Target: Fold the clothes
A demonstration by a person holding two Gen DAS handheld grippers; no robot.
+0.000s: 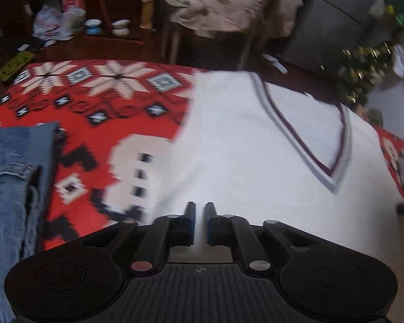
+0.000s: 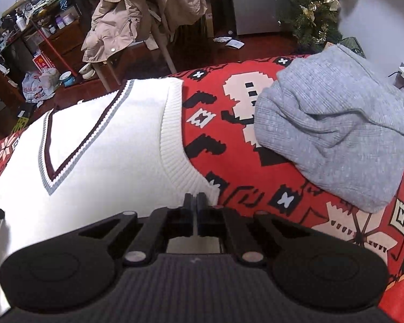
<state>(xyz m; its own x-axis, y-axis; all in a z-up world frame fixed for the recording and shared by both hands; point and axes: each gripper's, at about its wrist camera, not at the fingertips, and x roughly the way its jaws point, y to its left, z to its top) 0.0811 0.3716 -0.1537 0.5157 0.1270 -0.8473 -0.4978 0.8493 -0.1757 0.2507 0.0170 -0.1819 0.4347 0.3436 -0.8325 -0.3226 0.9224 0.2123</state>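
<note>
Beyond my red patterned blanket (image 2: 229, 134), a beige coat (image 2: 126, 18) hangs over a chair at the far side, a small decorated Christmas tree (image 2: 313, 8) stands far right, and bowls (image 1: 105, 26) and plastic bags (image 1: 48, 24) clutter the floor far left.

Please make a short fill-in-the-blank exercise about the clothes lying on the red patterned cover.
1. The white vest has a neckline shaped like the letter ____.
2. The crumpled sweater on the red patterned cover is ____ in colour.
3. The folded garment at the left wrist view's left edge is made of blue ____.

Missing words: V; grey; denim
</note>
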